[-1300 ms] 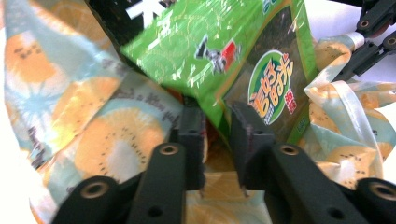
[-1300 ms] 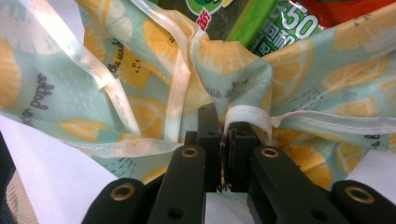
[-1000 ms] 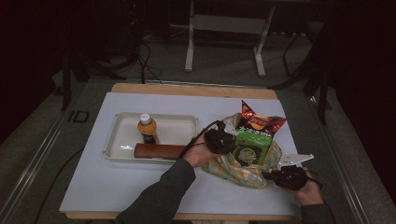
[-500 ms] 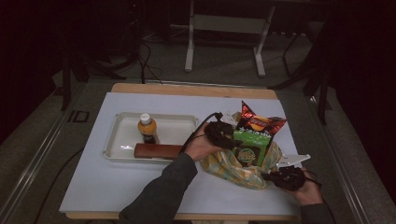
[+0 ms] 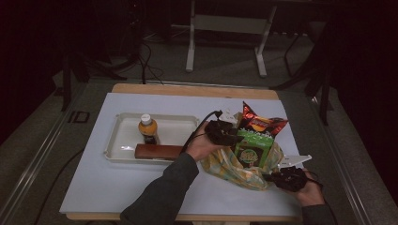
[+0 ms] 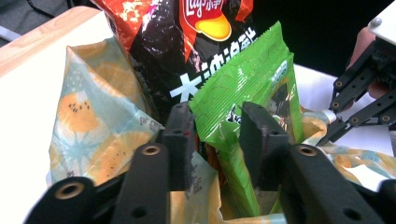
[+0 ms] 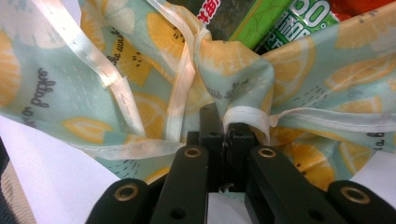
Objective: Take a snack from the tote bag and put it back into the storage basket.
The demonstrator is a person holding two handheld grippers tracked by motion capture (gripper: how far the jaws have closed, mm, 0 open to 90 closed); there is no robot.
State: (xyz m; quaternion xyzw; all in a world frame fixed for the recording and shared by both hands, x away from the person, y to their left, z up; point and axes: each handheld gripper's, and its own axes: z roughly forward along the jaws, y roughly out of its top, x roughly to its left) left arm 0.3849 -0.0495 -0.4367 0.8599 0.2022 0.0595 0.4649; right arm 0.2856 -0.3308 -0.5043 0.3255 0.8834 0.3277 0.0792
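Observation:
A lemon-print cloth bag (image 5: 230, 169) lies on the white table with a green snack packet (image 5: 252, 149) and a red-and-black chips bag (image 5: 259, 123) standing in its mouth. My left gripper (image 5: 233, 136) reaches into the mouth from the left. Its jaws have just been closing, and in the left gripper view the left gripper (image 6: 217, 135) pinches the crinkled left edge of the green packet (image 6: 252, 79), with the chips bag (image 6: 187, 46) behind. My right gripper (image 7: 227, 133) is shut on the bag's white-trimmed rim (image 7: 247, 120), at the bag's near right side (image 5: 277, 177).
A white tray (image 5: 117, 140) sits left of the bag, holding an upright orange-capped bottle (image 5: 147, 129) and a brown bar (image 5: 157, 151) along its front. The left forearm crosses the table's front middle. Dark floor and table legs lie beyond the far edge.
The left hand has shifted slightly at the bag's mouth. The bag, both packets and the right hand stay where they were.

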